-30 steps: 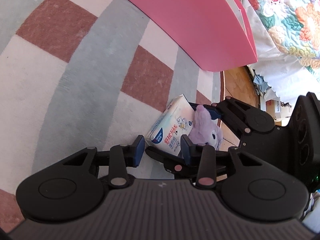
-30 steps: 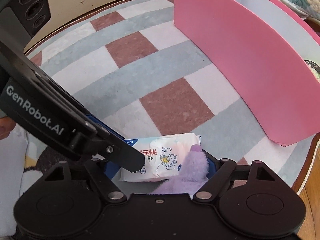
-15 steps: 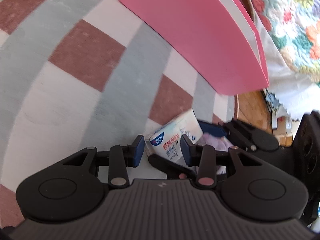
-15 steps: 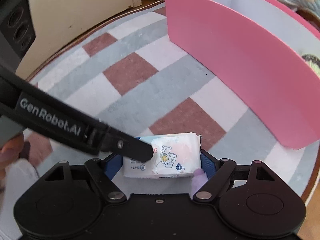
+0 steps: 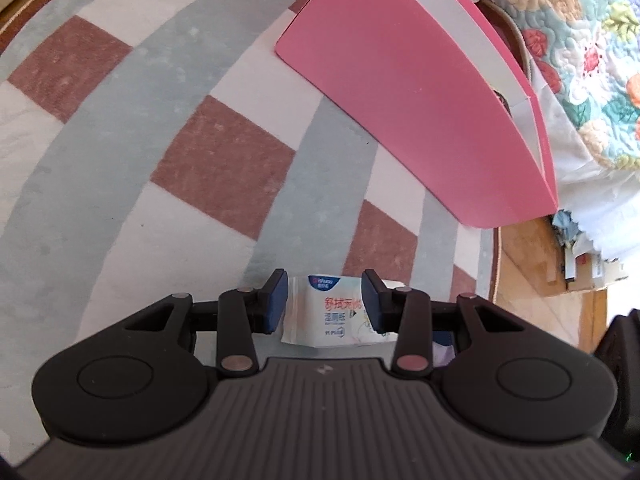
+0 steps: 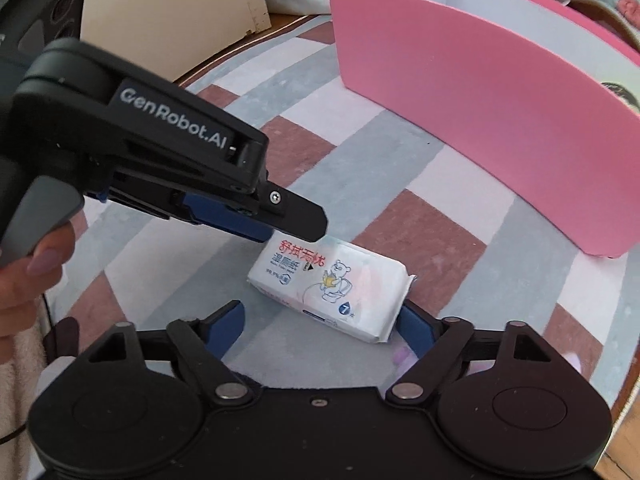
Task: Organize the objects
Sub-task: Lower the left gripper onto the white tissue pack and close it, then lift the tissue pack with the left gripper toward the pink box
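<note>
A round woven rug [image 5: 224, 168] checked in grey-blue, white and brick-red fills both wrist views, its corded border meeting wooden floor at the right edge. A long pink cardboard box [image 6: 500, 112] with a white inside stands on the rug's far right part, one end close to that edge, with a floral quilted bedspread [image 5: 580, 40] behind it. The left gripper [image 5: 324, 292], black with blue pads and held by a person's hand [image 6: 24, 280], hangs tilted over the rug with its jaws set narrowly apart and gripping nothing, its tip just above one end of the pack. The right gripper [image 6: 320, 316] points steeply down with its jaws wide and released. They have just been closing a little, and the pack lies partly between them, its sealed end close to the right-hand pad and its body clear of the other. That pack, a white soft-plastic packet of wet wipes [image 6: 332, 284] printed with red characters and a cartoon bear, lies flat on the rug near its right edge, apart from the box. A scrap of lilac plush [image 6: 400, 354] shows under the right gripper's right finger, mostly hidden.
</note>
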Motion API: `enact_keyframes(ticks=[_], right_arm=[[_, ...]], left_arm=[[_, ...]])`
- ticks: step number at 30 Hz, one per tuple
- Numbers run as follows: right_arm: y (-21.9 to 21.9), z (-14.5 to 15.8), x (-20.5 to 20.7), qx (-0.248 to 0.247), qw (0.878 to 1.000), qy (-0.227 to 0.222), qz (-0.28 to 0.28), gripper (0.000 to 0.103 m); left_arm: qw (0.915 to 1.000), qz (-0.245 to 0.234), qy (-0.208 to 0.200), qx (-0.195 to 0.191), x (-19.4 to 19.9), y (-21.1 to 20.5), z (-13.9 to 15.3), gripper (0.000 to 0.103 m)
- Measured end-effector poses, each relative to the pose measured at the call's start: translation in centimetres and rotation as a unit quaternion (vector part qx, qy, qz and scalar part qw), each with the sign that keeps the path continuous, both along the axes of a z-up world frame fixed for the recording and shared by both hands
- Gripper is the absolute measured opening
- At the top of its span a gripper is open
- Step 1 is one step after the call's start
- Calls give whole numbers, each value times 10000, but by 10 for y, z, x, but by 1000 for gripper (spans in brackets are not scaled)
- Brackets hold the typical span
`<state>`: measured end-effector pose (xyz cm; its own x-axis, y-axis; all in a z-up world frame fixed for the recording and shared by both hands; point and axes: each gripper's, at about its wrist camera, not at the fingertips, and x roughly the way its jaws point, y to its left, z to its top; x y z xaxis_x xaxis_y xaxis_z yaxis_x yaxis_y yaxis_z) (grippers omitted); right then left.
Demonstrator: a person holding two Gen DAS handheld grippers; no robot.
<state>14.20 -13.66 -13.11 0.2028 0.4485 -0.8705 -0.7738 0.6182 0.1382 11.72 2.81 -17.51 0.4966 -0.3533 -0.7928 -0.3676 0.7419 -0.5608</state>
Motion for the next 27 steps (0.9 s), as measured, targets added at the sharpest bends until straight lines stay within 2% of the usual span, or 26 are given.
enact_keyframes(ticks=[5, 8, 10, 16, 19, 22, 27], right_arm=[[-5, 1, -6, -32, 9992, -310, -255, 61], [-10, 1, -6, 132, 9985, -281, -450, 57], [-12, 0, -7, 173, 9980, -282, -540, 55], [-12, -4, -13, 226, 9969, -415, -635, 55], [-11, -5, -17, 226, 9965, -492, -638, 57], [-7, -6, -22, 96, 9958, -709, -570, 58], [-4, -2, -27, -66, 9943, -896, -577, 60]], left_arm=[[9996, -156, 35, 222, -1, -7, 1, 38], [9990, -232, 63, 369, -1, -10, 1, 32], [9987, -268, 49, 437, -2, -11, 4, 28], [9980, -349, 38, 533, -1, -14, 3, 27], [9972, -410, 15, 619, 0, -17, 4, 28], [9972, -525, -91, 532, 0, -19, 5, 31], [9943, -749, -224, 724, -2, -28, 17, 31]])
